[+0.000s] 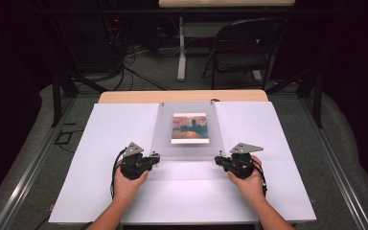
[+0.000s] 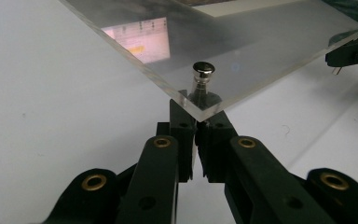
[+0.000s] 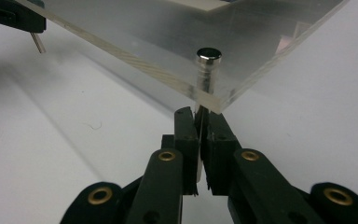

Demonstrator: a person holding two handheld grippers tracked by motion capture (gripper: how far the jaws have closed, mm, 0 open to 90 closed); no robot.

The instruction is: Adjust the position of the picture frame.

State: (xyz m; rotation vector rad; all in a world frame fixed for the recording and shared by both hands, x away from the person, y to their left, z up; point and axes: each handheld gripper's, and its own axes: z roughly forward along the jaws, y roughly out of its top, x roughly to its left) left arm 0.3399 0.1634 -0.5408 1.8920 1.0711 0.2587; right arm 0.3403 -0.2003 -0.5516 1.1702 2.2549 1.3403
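Two grippers, left (image 1: 157, 158) and right (image 1: 219, 160), are each clenching a metal pin (image 2: 203, 79) at the clear sheet's (image 1: 187, 148) near corners.

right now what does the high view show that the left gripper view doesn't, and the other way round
High view alone: the picture under the clear acrylic sheet, both hands, the wooden table edge and a folding chair behind. Left gripper view alone: the left tongs shut on a metal pin through the sheet's near corner. Both show the sheet, the white board and the right tongs at the other corner.
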